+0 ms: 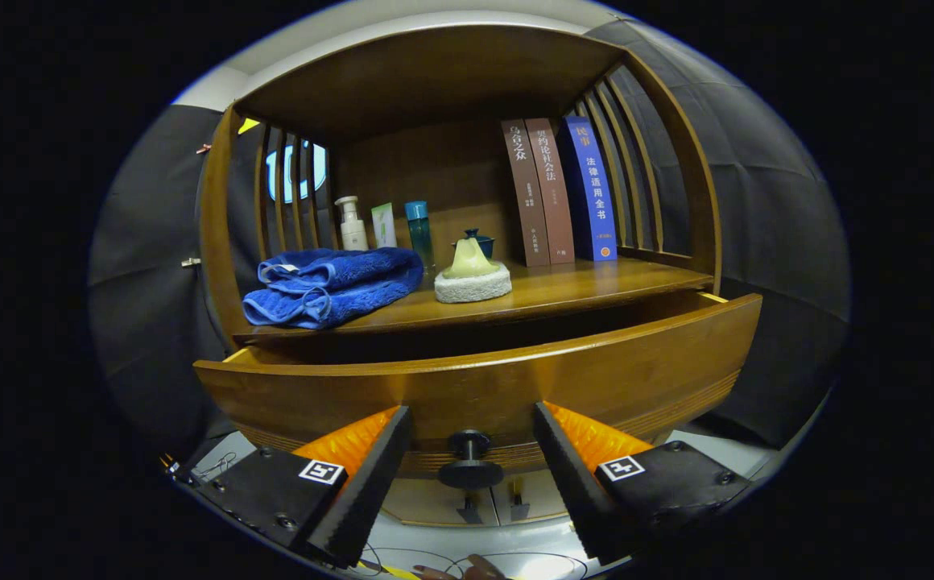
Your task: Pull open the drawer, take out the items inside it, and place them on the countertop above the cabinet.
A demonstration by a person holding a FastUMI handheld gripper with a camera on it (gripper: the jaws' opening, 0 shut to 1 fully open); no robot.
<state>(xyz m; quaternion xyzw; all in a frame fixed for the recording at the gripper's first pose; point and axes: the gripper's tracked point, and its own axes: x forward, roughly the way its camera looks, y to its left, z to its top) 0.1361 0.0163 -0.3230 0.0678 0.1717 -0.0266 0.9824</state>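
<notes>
Drawer: pulled partly out of the wooden cabinet; a dark gap shows between its front panel and the countertop above. Its inside is hidden behind the front panel, so what it holds cannot be told.
Knob: dark and round, on the middle of the drawer front, low down (a stem joins it to the wood).
Gripper: fingers spread wide, one to each side of the knob, neither touching it; the knob sits between the fingertips, about level with them.
Countertop: the shelf board just above the drawer, carrying several things.
Blue towel: folded, on the countertop above the drawer's left end.
White sponge: above the drawer's middle, right of the towel, with a pale yellow-green piece resting on top.
Dark lidded pot: just behind the sponge.
Bottles: a white pump bottle, a pale green tube and a teal bottle stand in a row behind the towel, near the back wall.
Books: three upright above the drawer's right part, two brown and one blue, leaning slightly.
Cabinet sides: slatted wood at left and right of the countertop.
</notes>
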